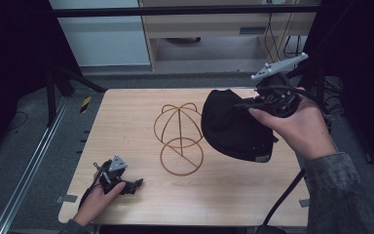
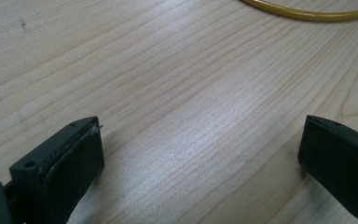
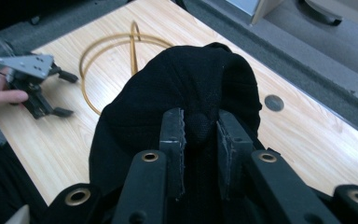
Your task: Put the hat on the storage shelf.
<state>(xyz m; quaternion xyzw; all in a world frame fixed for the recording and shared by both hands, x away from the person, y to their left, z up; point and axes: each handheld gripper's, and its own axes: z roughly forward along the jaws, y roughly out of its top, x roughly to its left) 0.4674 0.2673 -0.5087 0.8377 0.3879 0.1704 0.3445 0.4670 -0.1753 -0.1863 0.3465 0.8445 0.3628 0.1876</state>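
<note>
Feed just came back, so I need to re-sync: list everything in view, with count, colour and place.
Hat stand: one, yellow-gold wire, table centre, bare.
Cap: one, black fabric, held above the table, right of the stand.
Table: one, light wood.
Rail: one, grey metal, on the floor left of the table.
Cabinet: one, pale wood, behind the table.
Left gripper: one, black, low at the table's near left, jaws wide apart, nothing between them.
Right gripper: one, black, raised at right, pinching a fold of the cap.
</note>
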